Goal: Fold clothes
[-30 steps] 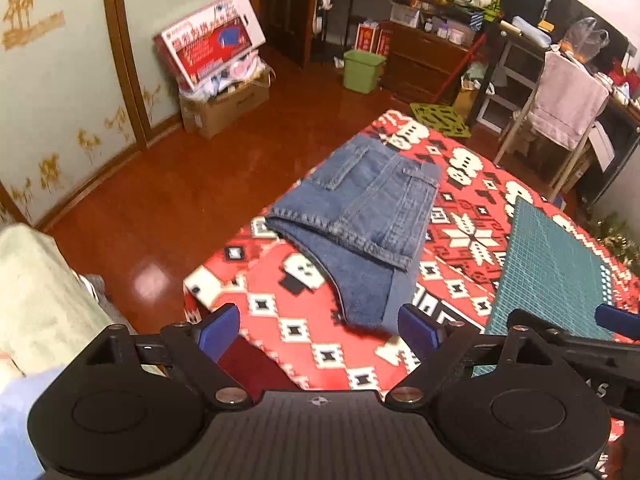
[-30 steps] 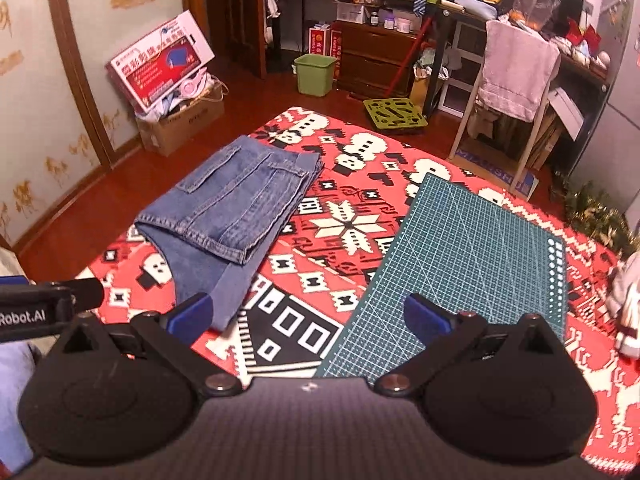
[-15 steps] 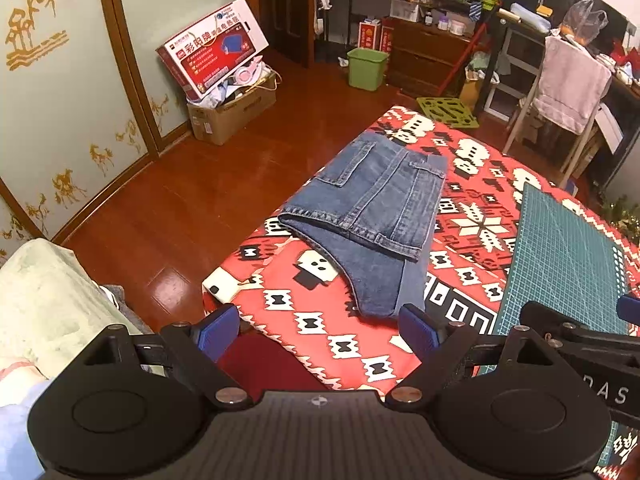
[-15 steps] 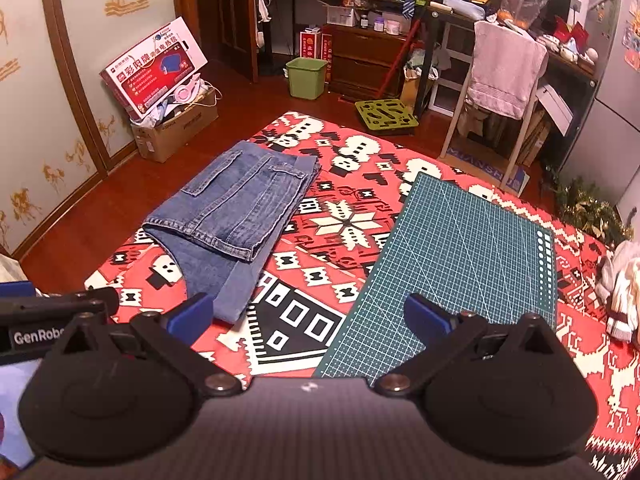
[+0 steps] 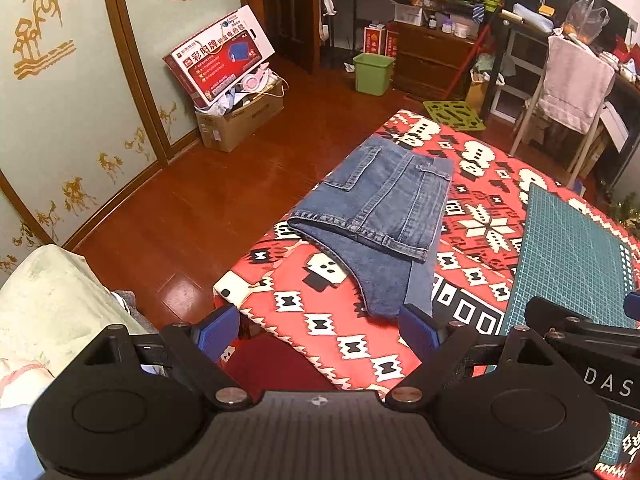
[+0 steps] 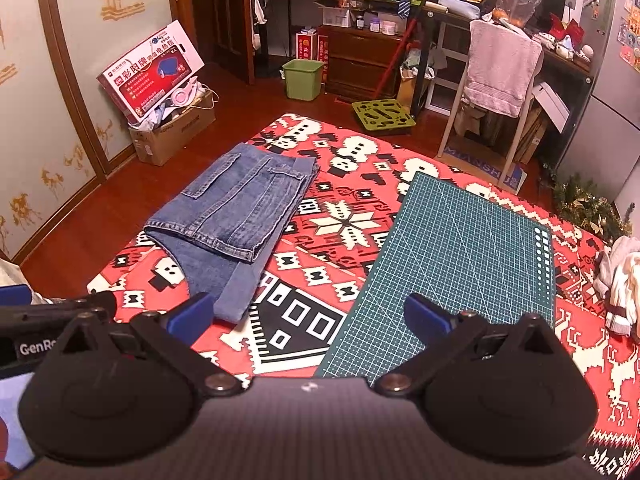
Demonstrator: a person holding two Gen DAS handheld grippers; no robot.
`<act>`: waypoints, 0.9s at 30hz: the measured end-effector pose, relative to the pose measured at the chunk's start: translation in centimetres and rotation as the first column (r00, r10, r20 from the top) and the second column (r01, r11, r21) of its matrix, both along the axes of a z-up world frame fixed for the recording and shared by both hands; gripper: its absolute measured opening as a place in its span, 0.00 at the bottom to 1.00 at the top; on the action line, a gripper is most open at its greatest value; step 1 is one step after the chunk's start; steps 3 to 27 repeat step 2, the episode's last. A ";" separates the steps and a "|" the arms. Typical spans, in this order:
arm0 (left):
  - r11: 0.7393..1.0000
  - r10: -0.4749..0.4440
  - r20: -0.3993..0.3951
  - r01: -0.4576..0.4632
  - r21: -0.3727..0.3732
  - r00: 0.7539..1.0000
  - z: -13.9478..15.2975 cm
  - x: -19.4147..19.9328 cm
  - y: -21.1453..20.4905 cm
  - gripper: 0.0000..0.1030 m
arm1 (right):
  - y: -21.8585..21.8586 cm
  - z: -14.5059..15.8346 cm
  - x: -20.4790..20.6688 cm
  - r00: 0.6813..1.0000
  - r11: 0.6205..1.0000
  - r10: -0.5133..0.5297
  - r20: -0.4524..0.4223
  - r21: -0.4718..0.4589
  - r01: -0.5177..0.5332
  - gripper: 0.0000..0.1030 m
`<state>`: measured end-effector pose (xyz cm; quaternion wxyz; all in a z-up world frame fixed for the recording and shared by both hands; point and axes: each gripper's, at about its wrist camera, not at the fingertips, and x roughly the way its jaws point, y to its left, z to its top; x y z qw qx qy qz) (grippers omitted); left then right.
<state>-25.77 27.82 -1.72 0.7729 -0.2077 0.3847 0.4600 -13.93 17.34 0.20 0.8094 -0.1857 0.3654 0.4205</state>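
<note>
1. One folded pair of jeans (image 5: 380,220) is seen lying on the red patterned blanket (image 5: 348,344), smaller in both views than a second ago.
2. Two grippers are counted: the left gripper (image 5: 320,330) and right gripper (image 6: 306,316), both spread and empty.
3. One green cutting mat (image 6: 464,256) lies right of the jeans.

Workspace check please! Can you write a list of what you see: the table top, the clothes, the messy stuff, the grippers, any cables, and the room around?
Surface: red patterned cloth, green cutting mat on it.
Job's things: folded jeans lying flat, left of the mat.
Clutter: pale clothes pile at right edge.
Grippers: left gripper and right gripper open, empty, above the near edge.
Cables: nothing seen on the cloth.
Surroundings: cardboard box, green bin, towel-draped chair.
</note>
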 end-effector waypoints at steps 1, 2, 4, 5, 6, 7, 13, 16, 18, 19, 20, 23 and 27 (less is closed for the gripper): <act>1.000 0.000 0.002 0.000 -0.001 1.000 0.0 0.0 0.0 0.84 | 0.0 0.0 0.0 1.000 1.000 0.001 0.000 0.001 -0.001 1.00; 1.000 -0.001 0.003 0.001 -0.003 1.000 0.0 -0.1 0.0 0.84 | 0.0 0.1 0.0 1.000 1.000 0.001 -0.001 0.001 -0.001 1.00; 1.000 -0.001 0.003 0.001 -0.003 1.000 0.0 -0.1 0.0 0.84 | 0.0 0.1 0.0 1.000 1.000 0.001 -0.001 0.001 -0.001 1.00; 1.000 -0.001 0.003 0.001 -0.003 1.000 0.0 -0.1 0.0 0.84 | 0.0 0.1 0.0 1.000 1.000 0.001 -0.001 0.001 -0.001 1.00; 1.000 -0.001 0.003 0.001 -0.003 1.000 0.0 -0.1 0.0 0.84 | 0.0 0.1 0.0 1.000 1.000 0.001 -0.001 0.001 -0.001 1.00; 1.000 -0.001 0.003 0.001 -0.003 1.000 0.0 -0.1 0.0 0.84 | 0.0 0.1 0.0 1.000 1.000 0.001 -0.001 0.001 -0.001 1.00; 1.000 -0.001 0.003 0.001 -0.003 1.000 0.0 -0.1 0.0 0.84 | 0.0 0.1 0.0 1.000 1.000 0.001 -0.001 0.001 -0.001 1.00; 1.000 -0.001 0.003 0.001 -0.003 1.000 0.0 -0.1 0.0 0.84 | 0.0 0.1 0.0 1.000 1.000 0.001 -0.001 0.001 -0.001 1.00; 1.000 -0.001 0.003 0.001 -0.003 1.000 0.0 -0.1 0.0 0.84 | 0.0 0.1 0.0 1.000 1.000 0.001 -0.001 0.001 -0.001 1.00; 1.000 -0.001 0.003 0.001 -0.003 1.000 0.0 -0.1 0.0 0.84 | 0.0 0.1 0.0 1.000 1.000 0.001 -0.001 0.001 -0.001 1.00; 1.000 -0.001 0.003 0.001 -0.003 1.000 0.0 -0.1 0.0 0.84 | 0.0 0.1 0.0 1.000 1.000 0.001 -0.001 0.001 -0.001 1.00; 1.000 -0.001 0.003 0.001 -0.003 1.000 0.0 -0.1 0.0 0.84 | 0.0 0.1 0.0 1.000 1.000 0.001 -0.001 0.001 -0.001 1.00; 1.000 -0.001 0.003 0.001 -0.003 1.000 0.0 -0.1 0.0 0.84 | 0.0 0.1 0.0 1.000 1.000 0.001 -0.001 0.001 -0.001 1.00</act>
